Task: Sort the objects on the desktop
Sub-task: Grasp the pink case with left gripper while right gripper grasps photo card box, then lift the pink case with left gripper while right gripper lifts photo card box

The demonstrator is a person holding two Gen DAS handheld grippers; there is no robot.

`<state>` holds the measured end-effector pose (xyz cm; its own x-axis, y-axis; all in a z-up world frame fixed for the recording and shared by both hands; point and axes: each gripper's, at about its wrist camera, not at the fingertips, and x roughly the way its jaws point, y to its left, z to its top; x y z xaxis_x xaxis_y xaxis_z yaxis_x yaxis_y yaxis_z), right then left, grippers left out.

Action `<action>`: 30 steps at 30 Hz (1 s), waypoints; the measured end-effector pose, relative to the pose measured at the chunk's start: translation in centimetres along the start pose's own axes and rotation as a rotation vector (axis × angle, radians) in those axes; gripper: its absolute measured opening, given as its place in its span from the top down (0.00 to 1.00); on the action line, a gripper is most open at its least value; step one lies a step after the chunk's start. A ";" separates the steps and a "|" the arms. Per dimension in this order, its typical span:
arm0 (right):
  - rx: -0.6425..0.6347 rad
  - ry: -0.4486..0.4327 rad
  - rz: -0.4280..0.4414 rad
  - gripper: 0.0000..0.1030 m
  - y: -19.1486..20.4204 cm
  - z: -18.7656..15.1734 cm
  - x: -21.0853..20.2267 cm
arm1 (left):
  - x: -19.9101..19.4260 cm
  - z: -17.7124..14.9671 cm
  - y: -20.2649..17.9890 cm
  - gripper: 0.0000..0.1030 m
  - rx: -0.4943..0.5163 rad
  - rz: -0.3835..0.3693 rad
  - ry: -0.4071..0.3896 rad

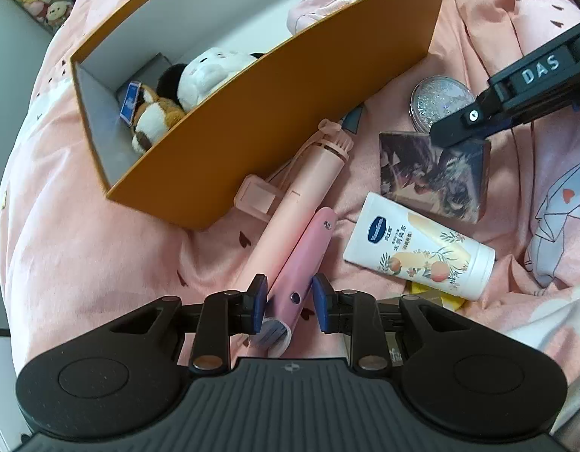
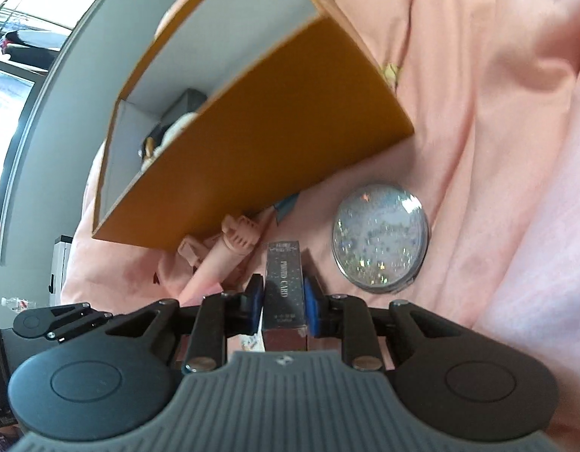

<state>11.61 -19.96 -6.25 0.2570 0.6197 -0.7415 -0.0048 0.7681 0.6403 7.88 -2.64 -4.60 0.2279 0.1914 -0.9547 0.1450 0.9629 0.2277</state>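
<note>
The left gripper (image 1: 286,307) sits nearest the lens, its blue pads (image 1: 259,303) set on either side of a pink brush-ended device (image 1: 303,263); a thin gap shows at the right pad, so I cannot tell whether it is clamped. That device lies on the pink bedsheet (image 1: 82,248), alongside a pink selfie stick (image 1: 290,203) that reaches up to the near wall of the orange box (image 1: 274,124). To the right of the box's near wall lie a white cream tube (image 1: 418,246), a printed card box (image 1: 435,175) and a round glitter compact (image 1: 438,101).

The right gripper (image 2: 283,301) is clamped on the card box (image 2: 283,286), pads pressed to both narrow sides, just in front of the orange box (image 2: 259,158); the compact (image 2: 380,239) lies right of it.

Inside the orange box sit plush toys (image 1: 192,86) and a pink cloth (image 1: 320,5).
</note>
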 end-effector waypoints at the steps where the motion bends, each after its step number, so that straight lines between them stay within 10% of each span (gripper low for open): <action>1: 0.002 0.004 -0.002 0.76 -0.1 -0.1 0.3 | 0.1 0.1 -0.2 0.70 0.011 0.005 -0.001; 15: -0.115 0.103 -0.053 0.68 1.0 0.2 1.8 | 3.0 3.0 -2.5 0.70 0.193 -0.034 0.061; 30: -0.323 0.305 -0.068 0.70 1.7 1.3 3.6 | 2.8 3.5 0.2 0.74 0.129 -0.144 0.150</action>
<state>13.81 -16.61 -7.59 -0.0297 0.5480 -0.8360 -0.3118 0.7895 0.5286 11.95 -2.59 -6.52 0.0518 0.0897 -0.9946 0.2895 0.9518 0.1009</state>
